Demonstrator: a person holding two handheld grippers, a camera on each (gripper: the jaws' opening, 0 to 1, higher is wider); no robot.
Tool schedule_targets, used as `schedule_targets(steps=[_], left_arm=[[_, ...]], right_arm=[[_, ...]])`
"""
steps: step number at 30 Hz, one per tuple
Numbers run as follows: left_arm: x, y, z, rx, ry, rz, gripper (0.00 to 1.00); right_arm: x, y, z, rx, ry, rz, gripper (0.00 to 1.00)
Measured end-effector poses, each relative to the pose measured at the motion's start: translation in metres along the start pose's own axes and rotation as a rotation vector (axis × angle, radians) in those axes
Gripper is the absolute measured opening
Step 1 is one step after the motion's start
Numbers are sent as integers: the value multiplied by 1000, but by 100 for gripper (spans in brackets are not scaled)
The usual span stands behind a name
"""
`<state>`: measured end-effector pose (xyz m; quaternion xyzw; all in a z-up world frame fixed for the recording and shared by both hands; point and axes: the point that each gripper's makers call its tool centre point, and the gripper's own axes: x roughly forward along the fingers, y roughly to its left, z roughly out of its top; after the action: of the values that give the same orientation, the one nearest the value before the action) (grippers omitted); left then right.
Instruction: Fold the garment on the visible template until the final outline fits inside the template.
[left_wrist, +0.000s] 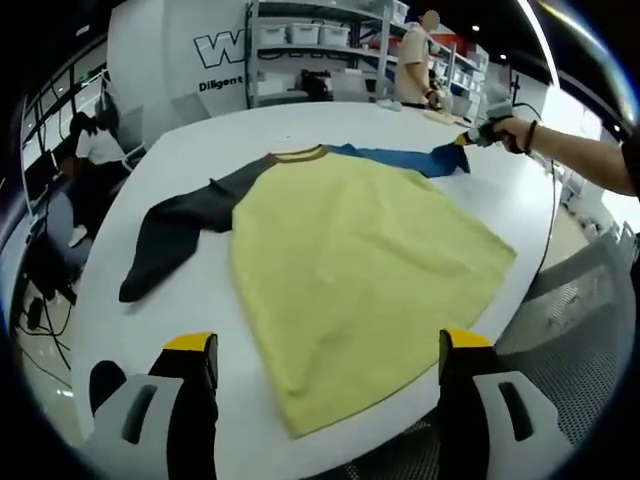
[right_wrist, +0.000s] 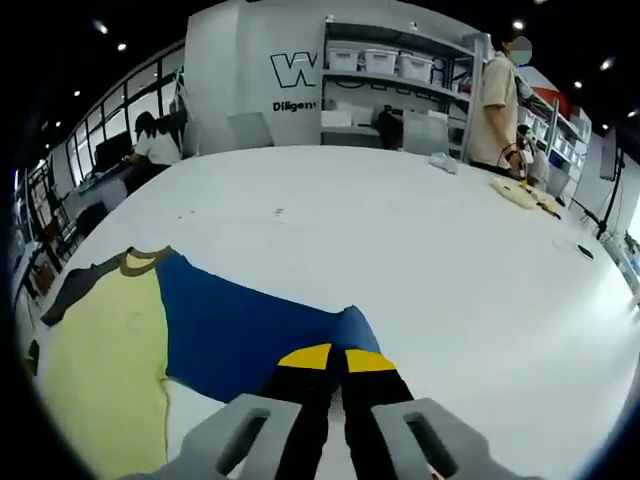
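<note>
A long-sleeved shirt lies flat on the white table (left_wrist: 180, 140). It has a yellow body (left_wrist: 350, 260), a brown-trimmed collar (left_wrist: 300, 154), a dark grey sleeve (left_wrist: 175, 235) spread to the left and a blue sleeve (left_wrist: 400, 157) stretched to the far right. My left gripper (left_wrist: 328, 342) hovers open over the hem at the near table edge, its yellow-tipped jaws wide apart. My right gripper (right_wrist: 335, 358) is shut on the cuff of the blue sleeve (right_wrist: 240, 335). In the left gripper view a hand holds the right gripper (left_wrist: 470, 138) at that cuff. The yellow body (right_wrist: 100, 380) lies at lower left.
A person (right_wrist: 495, 90) stands at the table's far side by shelves with bins (right_wrist: 380, 60). Another person (right_wrist: 150, 140) sits at the left. A pale yellow item (right_wrist: 520, 192) lies on the far table. A grey mesh chair (left_wrist: 590, 300) stands by the near right edge.
</note>
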<state>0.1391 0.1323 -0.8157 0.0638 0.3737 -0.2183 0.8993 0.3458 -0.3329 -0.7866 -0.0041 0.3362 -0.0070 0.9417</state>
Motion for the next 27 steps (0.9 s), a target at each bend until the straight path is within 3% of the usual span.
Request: schedule_targets(steps=[6,16,25,27], left_arm=[[-1,1,1,-14,-10,-1,90],[-1,-2,2,-5,-15,-12,91],[-1,-1,2,32,-8,2,91],[-1,-2,4,25,-14,-2,92]], right_arm=[[-8,23,23,-8,-50,44,0],[-15,61,44,-67,-91,77,0],[-17,103,62,-124,-129,130,0],[-18,121,67,-147,-141,151,0]])
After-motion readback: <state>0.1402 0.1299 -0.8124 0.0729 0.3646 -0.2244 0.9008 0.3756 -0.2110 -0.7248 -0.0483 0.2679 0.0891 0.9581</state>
